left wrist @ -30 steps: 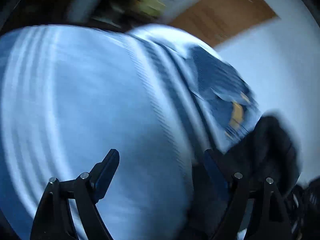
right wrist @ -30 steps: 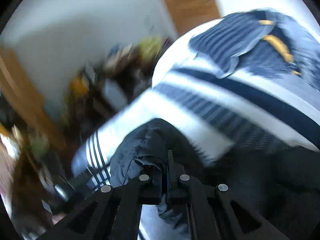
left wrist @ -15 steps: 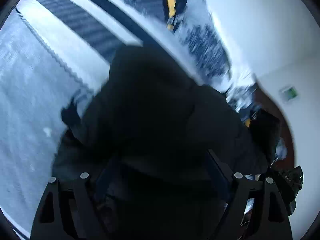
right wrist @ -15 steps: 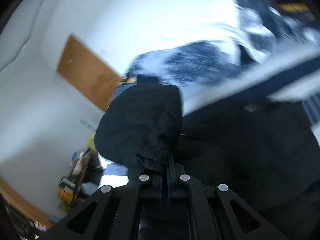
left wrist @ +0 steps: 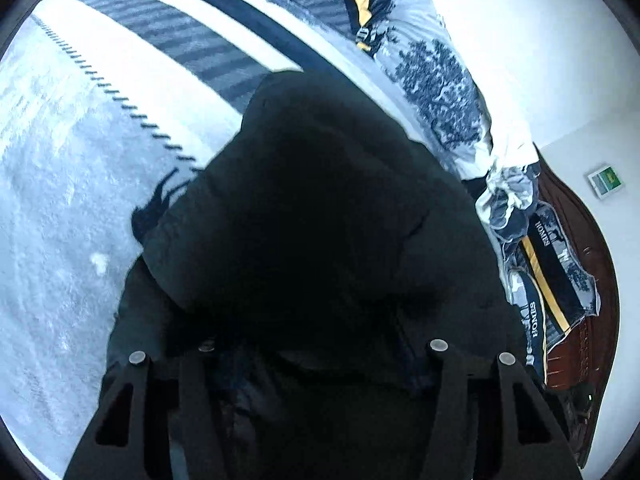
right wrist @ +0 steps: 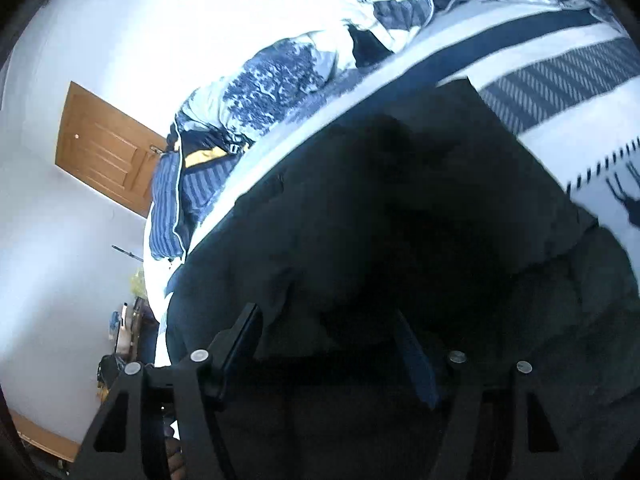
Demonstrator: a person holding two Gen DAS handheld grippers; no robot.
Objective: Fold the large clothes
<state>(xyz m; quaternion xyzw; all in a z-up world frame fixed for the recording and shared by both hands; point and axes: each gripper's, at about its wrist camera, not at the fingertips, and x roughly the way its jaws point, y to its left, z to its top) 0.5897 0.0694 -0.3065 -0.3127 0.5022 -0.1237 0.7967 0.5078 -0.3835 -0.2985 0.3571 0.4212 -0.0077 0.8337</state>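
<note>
A large black padded garment (left wrist: 320, 220) lies bunched on a white and blue striped bed cover (left wrist: 60, 200). It fills the middle of both views, and shows in the right wrist view (right wrist: 400, 220) too. My left gripper (left wrist: 320, 344) is open, its fingers spread wide over the garment's near part; the fingertips are lost in the dark fabric. My right gripper (right wrist: 328, 332) is open above the garment, with one blue-padded finger (right wrist: 244, 332) visible at the left and the other (right wrist: 416, 360) at the right.
A crumpled blue and white duvet (left wrist: 440, 80) lies behind the garment, seen also in the right wrist view (right wrist: 272, 80). A dark wooden headboard (left wrist: 592, 280) stands at the right. A wooden door (right wrist: 108, 148) and floor clutter (right wrist: 120, 332) are at the left.
My right gripper has opened and let go of the black garment fold it held. Both grippers have swung over the garment, which now lies on the bed.
</note>
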